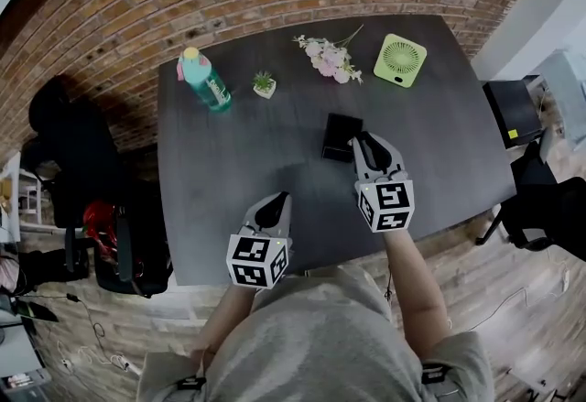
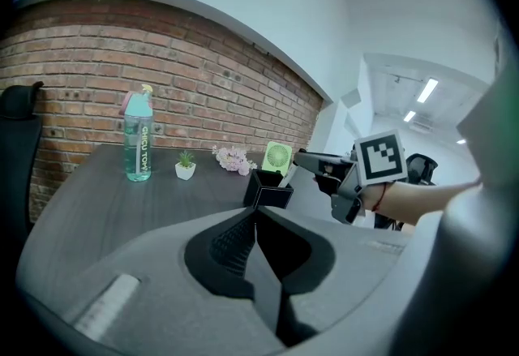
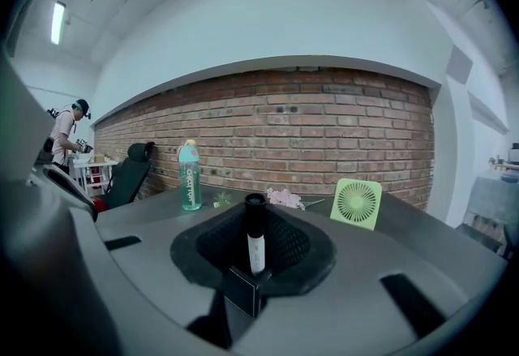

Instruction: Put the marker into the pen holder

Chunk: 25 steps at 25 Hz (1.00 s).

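The marker (image 3: 256, 253), white with a black cap, stands upright between the jaws of my right gripper (image 3: 255, 220), which is shut on it. Its lower end is at the mouth of the black square pen holder (image 3: 242, 291). In the head view the right gripper (image 1: 370, 151) hovers at the right side of the pen holder (image 1: 340, 136), mid-table. From the left gripper view the marker (image 2: 285, 175) slants from the right gripper (image 2: 306, 158) down into the holder (image 2: 268, 191). My left gripper (image 1: 274, 206) hangs over the table's near edge, shut with nothing in it.
On the dark table (image 1: 238, 153) stand a teal bottle (image 1: 205, 80), a small potted plant (image 1: 265, 84), pink flowers (image 1: 330, 59) and a green fan (image 1: 400, 59) along the far side by the brick wall. Black chairs stand left (image 1: 82, 171) and right (image 1: 531, 190).
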Tool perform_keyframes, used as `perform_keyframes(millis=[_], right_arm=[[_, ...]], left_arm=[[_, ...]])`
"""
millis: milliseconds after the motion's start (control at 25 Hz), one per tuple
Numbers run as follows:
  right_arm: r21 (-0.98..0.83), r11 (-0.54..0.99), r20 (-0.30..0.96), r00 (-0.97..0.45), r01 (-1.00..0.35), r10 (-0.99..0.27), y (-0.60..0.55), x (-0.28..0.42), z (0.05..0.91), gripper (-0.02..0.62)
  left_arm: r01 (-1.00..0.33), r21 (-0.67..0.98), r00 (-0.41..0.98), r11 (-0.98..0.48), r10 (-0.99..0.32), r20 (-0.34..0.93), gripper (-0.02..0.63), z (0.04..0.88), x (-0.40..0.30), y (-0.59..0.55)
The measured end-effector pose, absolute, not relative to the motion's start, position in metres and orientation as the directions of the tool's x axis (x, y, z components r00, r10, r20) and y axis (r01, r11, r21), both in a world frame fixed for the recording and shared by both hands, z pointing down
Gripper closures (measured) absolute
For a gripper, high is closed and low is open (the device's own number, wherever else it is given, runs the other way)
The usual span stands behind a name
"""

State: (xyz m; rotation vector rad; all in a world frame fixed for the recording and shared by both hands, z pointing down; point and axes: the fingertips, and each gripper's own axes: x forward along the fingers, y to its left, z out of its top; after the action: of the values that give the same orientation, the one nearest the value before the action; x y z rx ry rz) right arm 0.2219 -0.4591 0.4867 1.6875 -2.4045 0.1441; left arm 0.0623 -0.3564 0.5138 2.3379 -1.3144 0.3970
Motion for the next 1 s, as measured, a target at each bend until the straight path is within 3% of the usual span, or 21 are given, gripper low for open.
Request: perform_keyframes(millis=[1000], right_arm=[[0.043,0.408,0.348,-0.369,-0.912,-0.862,-0.483,0.21,0.554,0.526]], left_arm=[[-0.889,0.216,0.457,-0.403,-0.76,0.463,0.586,0.522,0.057,-0.361]])
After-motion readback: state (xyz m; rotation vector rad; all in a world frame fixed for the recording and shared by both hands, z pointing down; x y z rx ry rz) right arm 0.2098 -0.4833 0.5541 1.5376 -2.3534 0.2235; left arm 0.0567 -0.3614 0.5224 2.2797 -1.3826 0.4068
